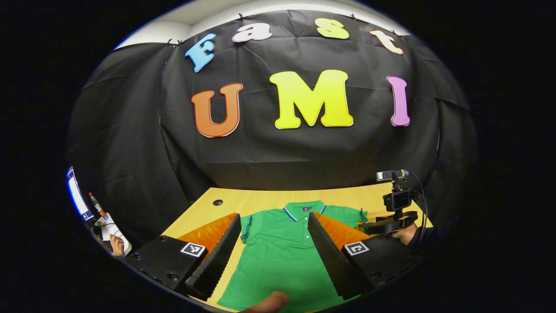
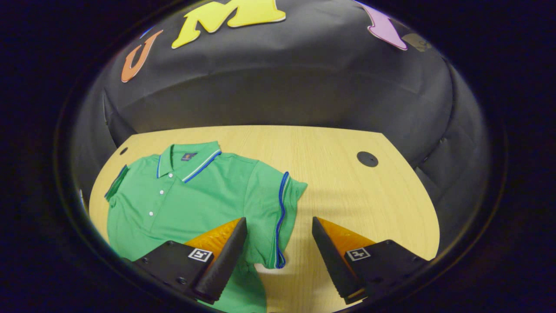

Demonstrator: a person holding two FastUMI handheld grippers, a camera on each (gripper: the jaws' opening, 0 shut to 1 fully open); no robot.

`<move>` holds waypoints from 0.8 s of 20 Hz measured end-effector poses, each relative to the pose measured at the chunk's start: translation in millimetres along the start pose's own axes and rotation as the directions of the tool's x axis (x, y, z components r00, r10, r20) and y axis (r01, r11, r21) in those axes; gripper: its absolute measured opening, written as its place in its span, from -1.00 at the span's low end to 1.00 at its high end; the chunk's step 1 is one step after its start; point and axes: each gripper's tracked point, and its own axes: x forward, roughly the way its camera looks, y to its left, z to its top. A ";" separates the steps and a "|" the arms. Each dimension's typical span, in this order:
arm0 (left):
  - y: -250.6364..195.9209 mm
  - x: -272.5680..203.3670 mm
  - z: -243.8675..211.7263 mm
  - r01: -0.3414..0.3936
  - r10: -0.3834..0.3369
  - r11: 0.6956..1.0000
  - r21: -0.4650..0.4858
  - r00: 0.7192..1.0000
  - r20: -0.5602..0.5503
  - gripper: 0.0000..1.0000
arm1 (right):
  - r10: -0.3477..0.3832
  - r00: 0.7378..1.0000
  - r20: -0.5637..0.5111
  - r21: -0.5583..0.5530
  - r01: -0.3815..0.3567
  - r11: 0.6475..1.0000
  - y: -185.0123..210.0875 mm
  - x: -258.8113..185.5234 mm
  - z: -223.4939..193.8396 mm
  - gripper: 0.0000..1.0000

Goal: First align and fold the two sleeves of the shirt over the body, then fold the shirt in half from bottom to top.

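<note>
— Step in hand? First one, by the look: both sleeves out flat, no fold made.

— State of the tongs? Left tongs (image 1: 274,234) spread wide, grasping nothing, hovering over the shirt (image 1: 282,252) near its lower half. Right tongs (image 2: 279,237) likewise released, poised above the right sleeve (image 2: 278,204), one finger over the cloth, the other over bare tabletop (image 2: 347,182).

— And the shirt itself? Spread face up on the tabletop, collar (image 2: 191,163) toward the far edge, buttons showing, hem toward the near edge.

— Next move? Probably lowering the right tongs onto the sleeve's blue-trimmed cuff, pinching it, then carrying it across onto the body. Same for the left sleeve (image 2: 115,184), with the edges matched.

— Anything hard to make out? Hem cut off behind the fingers in both views. Left sleeve foreshortened near the tabletop's left edge in the right gripper view. Farther off in the left gripper view, the right tongs seen side-on over the tabletop's right edge, with a hand (image 1: 406,234) behind.
</note>
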 end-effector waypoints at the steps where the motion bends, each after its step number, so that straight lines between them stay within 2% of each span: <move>1: -1.0 0.1 -3.2 -0.001 0.001 1.000 0.003 1.000 -0.013 0.99 | -0.003 1.000 -0.009 0.002 0.003 1.000 0.2 3.6 -2.5 0.89; 3: -4.3 -0.6 -8.2 0.001 -0.001 1.000 0.011 0.999 -0.033 0.99 | -0.005 0.999 -0.034 0.023 0.005 1.000 -1.1 7.1 -9.7 0.67; 4: -4.8 -1.2 -10.4 0.001 -0.001 1.000 0.020 0.999 -0.040 1.00 | 0.007 0.999 -0.047 0.038 -0.006 0.999 1.1 8.0 -13.1 0.63; 5: -4.8 -1.2 -11.7 0.001 0.000 1.000 0.031 0.999 -0.045 1.00 | -0.022 0.998 -0.055 0.036 0.024 0.999 -5.5 9.5 -14.8 0.34; 6: -4.3 -2.0 -13.2 0.001 0.001 0.999 0.039 0.999 -0.048 0.99 | -0.006 0.999 -0.045 0.062 0.009 0.998 -3.5 8.8 -11.1 0.05; 7: -3.4 -2.0 -14.7 0.000 0.003 0.999 0.043 0.999 -0.050 1.00 | -0.029 0.998 -0.051 0.061 0.032 0.998 -4.8 10.0 -13.5 -0.24; 8: -2.5 -1.9 -16.2 -0.001 0.004 0.999 0.042 0.998 -0.055 1.00 | -0.015 0.999 -0.046 0.070 0.018 0.997 -3.3 9.8 -12.1 -0.31; 9: -2.5 -2.2 -18.4 -0.002 0.004 0.999 0.038 0.998 -0.061 0.99 | -0.016 0.999 -0.048 0.069 0.019 0.997 -1.0 11.2 -12.9 -0.65; 10: -2.3 -2.2 -20.3 -0.003 0.006 0.999 0.035 0.998 -0.068 1.00 | -0.010 0.999 -0.048 0.070 0.014 0.997 1.0 11.3 -12.2 -0.77; 12: -0.2 -2.0 -20.8 -0.006 0.009 0.999 0.034 0.997 -0.073 1.00 | -0.009 0.999 -0.044 0.070 0.012 0.997 0.4 11.3 -11.4 -0.80; 13: 0.7 -1.5 -21.6 -0.008 0.010 0.999 0.035 0.997 -0.073 1.00 | -0.007 0.999 -0.045 0.075 0.010 0.997 0.8 9.7 -10.5 -0.93; 16: 3.4 -2.2 -22.9 -0.008 0.011 0.999 0.034 0.997 -0.077 1.00 | -0.012 0.999 -0.043 0.060 0.015 0.998 -0.4 7.5 -9.7 -0.93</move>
